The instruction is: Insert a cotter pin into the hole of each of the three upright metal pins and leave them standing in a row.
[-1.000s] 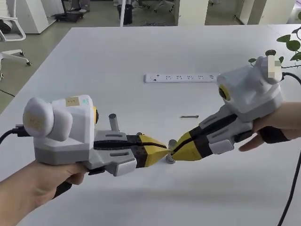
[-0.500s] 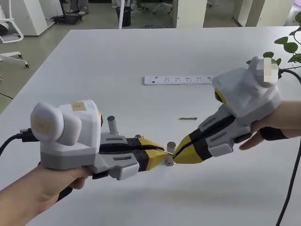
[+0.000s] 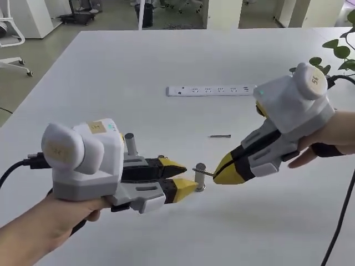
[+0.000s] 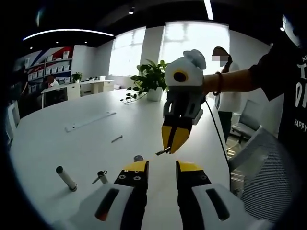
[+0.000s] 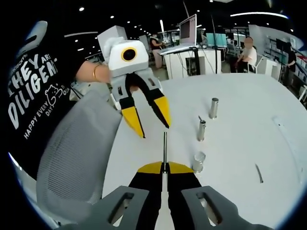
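Note:
Three short metal pins stand in a row on the white table point(image 3: 166, 55): a far one point(image 3: 130, 143), a middle one point(image 5: 202, 130) with a cotter pin through its top, and a near one point(image 3: 200, 169). My left gripper point(image 3: 190, 175) is open, its jaws spread beside the near pin point(image 4: 138, 158). My right gripper point(image 3: 216, 175) is shut on a thin cotter pin point(image 5: 165, 146). That cotter pin point(image 3: 203, 172) points at the left gripper point(image 5: 154, 128) and passes close by the near pin's top point(image 5: 198, 160), not through it.
A loose cotter pin point(image 3: 220, 136) lies on the table behind the grippers. A white power strip point(image 3: 211, 90) lies farther back. A potted plant point(image 3: 338, 52) stands at the right edge. Desks, chairs and people are in the room beyond.
My left gripper's jaws, shut beside the near pin before, have opened. My right gripper has drawn back a little to the right, so the cotter pin now shows between it and the pin.

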`<act>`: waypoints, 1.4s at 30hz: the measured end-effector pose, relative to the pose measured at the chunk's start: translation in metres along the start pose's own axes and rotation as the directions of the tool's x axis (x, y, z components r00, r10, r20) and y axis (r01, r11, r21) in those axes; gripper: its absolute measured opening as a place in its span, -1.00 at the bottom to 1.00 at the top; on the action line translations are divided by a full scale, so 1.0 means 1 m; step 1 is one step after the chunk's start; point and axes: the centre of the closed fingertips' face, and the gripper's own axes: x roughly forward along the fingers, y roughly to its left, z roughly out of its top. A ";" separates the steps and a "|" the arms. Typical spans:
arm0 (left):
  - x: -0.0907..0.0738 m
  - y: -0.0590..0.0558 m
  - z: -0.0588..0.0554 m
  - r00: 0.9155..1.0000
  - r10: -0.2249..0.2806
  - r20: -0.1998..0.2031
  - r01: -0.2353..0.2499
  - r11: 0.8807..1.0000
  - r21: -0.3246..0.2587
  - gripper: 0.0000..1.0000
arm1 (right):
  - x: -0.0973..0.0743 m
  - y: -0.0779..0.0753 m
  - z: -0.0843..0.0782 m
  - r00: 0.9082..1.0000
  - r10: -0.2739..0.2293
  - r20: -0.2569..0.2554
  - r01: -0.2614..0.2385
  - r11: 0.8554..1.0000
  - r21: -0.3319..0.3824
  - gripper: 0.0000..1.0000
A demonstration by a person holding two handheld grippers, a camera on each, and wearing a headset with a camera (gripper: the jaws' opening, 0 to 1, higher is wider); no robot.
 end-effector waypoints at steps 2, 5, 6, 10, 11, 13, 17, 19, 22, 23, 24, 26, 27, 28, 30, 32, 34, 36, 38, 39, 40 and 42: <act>0.002 0.002 -0.003 1.000 0.024 0.001 -0.024 1.000 0.002 -0.56 | -0.001 -0.003 -0.004 1.000 -0.011 -0.016 0.011 1.000 -0.002 -1.00; 0.005 0.006 -0.008 0.999 0.054 -0.004 -0.054 0.999 0.000 -0.54 | 0.000 -0.007 -0.010 0.999 -0.024 -0.041 0.024 1.000 -0.008 -1.00; 0.006 0.007 -0.009 0.998 0.058 -0.001 -0.058 0.998 0.004 -0.54 | 0.000 -0.009 -0.014 0.998 -0.031 -0.057 0.030 0.999 -0.011 -1.00; 0.013 0.011 -0.013 0.996 0.093 0.004 -0.093 0.995 0.019 -0.52 | 0.002 -0.012 -0.020 0.996 -0.035 -0.078 0.034 0.999 -0.006 -1.00; 0.015 0.014 -0.014 0.994 0.110 -0.002 -0.110 0.994 0.029 -0.52 | 0.002 -0.014 -0.022 0.995 -0.039 -0.087 0.038 0.999 -0.008 -1.00; 0.018 0.017 -0.018 0.992 0.128 -0.016 -0.127 0.991 0.049 -0.50 | 0.002 -0.017 -0.026 0.994 -0.045 -0.101 0.044 0.999 -0.005 -1.00; 0.027 0.021 -0.024 0.988 0.150 -0.028 -0.148 0.987 0.063 -0.47 | 0.003 -0.021 -0.030 0.991 -0.052 -0.119 0.051 0.999 -0.011 -1.00; 0.032 0.025 -0.027 0.985 0.166 -0.036 -0.163 0.984 0.064 -0.47 | 0.004 -0.023 -0.032 0.990 -0.053 -0.128 0.052 0.999 -0.011 -1.00; 0.039 0.028 -0.030 0.983 0.181 -0.039 -0.179 0.982 0.063 -0.46 | 0.005 -0.028 -0.038 0.986 -0.064 -0.153 0.063 0.998 -0.012 -1.00; 0.042 0.030 -0.032 0.981 0.188 -0.043 -0.185 0.981 0.060 -0.46 | 0.005 -0.029 -0.040 0.985 -0.065 -0.162 0.063 0.998 -0.015 -1.00; 0.044 0.031 -0.034 0.980 0.194 -0.049 -0.191 0.980 0.057 -0.46 | 0.005 -0.030 -0.042 0.984 -0.065 -0.168 0.064 0.998 -0.013 -1.00; 0.048 0.033 -0.038 0.978 0.197 -0.065 -0.195 0.980 0.033 -0.47 | 0.005 -0.032 -0.044 0.982 -0.067 -0.174 0.066 0.998 -0.011 -1.00; 0.050 0.035 -0.040 0.977 0.201 -0.070 -0.199 0.979 0.038 -0.47 | 0.004 -0.033 -0.045 0.982 -0.069 -0.177 0.068 0.998 -0.011 -1.00; 0.051 0.036 -0.041 0.976 0.206 -0.071 -0.204 0.978 0.042 -0.47 | 0.004 -0.034 -0.047 0.981 -0.074 -0.181 0.074 0.997 -0.009 -1.00; 0.054 0.037 -0.042 0.974 0.211 -0.077 -0.209 0.977 0.035 -0.47 | 0.004 -0.037 -0.050 0.979 -0.079 -0.190 0.078 0.997 -0.013 -1.00; 0.056 0.041 -0.045 0.970 0.226 -0.086 -0.223 0.974 0.038 -0.48 | 0.004 -0.040 -0.053 0.976 -0.084 -0.200 0.084 0.996 -0.010 -1.00; 0.058 0.044 -0.046 0.968 0.232 -0.090 -0.230 0.973 0.031 -0.51 | 0.004 -0.043 -0.057 0.974 -0.088 -0.209 0.087 0.996 -0.012 -1.00; 0.061 0.046 -0.047 0.967 0.239 -0.092 -0.237 0.971 0.033 -0.51 | 0.004 -0.045 -0.059 0.970 -0.092 -0.224 0.090 0.996 -0.022 -1.00; 0.063 0.047 -0.048 0.967 0.239 -0.092 -0.237 0.971 0.032 -0.52 | 0.003 -0.047 -0.059 0.969 -0.095 -0.229 0.093 0.995 -0.023 -1.00; 0.064 0.047 -0.048 0.966 0.240 -0.092 -0.238 0.971 0.029 -0.54 | 0.003 -0.048 -0.059 0.969 -0.097 -0.227 0.094 0.995 -0.025 -1.00; 0.066 0.048 -0.048 0.966 0.240 -0.091 -0.238 0.971 0.029 -0.55 | 0.003 -0.049 -0.059 0.969 -0.097 -0.227 0.093 0.995 -0.026 -1.00; 0.068 0.048 -0.049 0.966 0.240 -0.096 -0.239 0.971 0.028 -0.57 | 0.003 -0.050 -0.057 0.969 -0.096 -0.226 0.092 0.995 -0.030 -1.00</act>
